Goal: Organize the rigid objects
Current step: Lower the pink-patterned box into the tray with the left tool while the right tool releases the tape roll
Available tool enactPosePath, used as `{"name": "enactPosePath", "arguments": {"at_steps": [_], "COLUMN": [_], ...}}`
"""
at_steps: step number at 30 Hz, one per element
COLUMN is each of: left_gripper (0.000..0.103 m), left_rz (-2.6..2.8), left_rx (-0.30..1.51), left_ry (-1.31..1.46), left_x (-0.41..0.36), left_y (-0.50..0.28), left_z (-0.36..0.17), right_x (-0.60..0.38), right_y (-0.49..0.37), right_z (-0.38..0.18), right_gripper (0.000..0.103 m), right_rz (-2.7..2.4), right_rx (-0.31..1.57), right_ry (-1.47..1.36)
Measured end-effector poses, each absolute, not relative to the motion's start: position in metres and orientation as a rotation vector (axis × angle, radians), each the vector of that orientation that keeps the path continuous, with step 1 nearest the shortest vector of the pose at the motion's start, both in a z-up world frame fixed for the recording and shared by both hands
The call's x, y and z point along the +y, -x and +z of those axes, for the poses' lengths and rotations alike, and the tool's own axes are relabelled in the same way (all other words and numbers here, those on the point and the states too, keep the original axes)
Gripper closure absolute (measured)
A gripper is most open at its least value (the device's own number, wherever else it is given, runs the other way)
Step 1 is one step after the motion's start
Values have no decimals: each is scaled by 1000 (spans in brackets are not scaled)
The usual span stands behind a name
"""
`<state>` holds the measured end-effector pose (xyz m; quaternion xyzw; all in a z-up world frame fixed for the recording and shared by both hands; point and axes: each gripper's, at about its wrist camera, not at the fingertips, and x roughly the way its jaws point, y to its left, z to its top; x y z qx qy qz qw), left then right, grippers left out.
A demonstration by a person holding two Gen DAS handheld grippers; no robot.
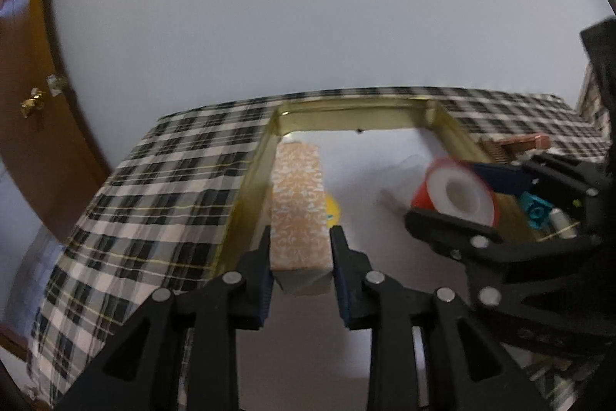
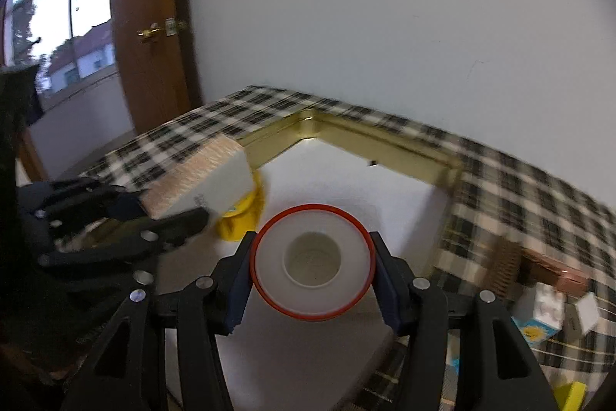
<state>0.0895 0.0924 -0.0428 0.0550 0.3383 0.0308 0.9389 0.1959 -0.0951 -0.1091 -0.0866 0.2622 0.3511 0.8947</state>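
2 grippers: left gripper (image 1: 300, 237) seemingly loosening around patterned box (image 1: 298, 207); right gripper (image 2: 312, 249) clamps red-rimmed lid (image 2: 312, 264).

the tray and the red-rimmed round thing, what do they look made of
Tray: likely thin metal with a shiny gold finish; its walls glint and reflect. Round thing: probably plastic, with a matte milky-white face and glossy red rim; can't tell for sure.
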Motion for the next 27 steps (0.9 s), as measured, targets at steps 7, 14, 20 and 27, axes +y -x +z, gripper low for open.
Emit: {"name": "enactPosePath", "arguments": {"at_steps": [7,14,20,27], "left_gripper": [11,1,1,1], "left_rz": [96,111,60,-71], "left_rx": [626,575,567,556], "left_ry": [-64,-18,-42,-114], "left_x": [101,97,61,-16], "left_y": [-70,-62,-66,-74], "left_z": [-29,-10,-2,2], "right_x": [-116,-189,-263,-340], "right_y": [-190,-189,-204,-211], "right_z": [-104,-98,-99,-106], "right_gripper": [29,26,24,24], "right_rz": [715,627,508,384], "right_rx": [517,485,487,520], "right_ry": [145,95,4,-108]}}
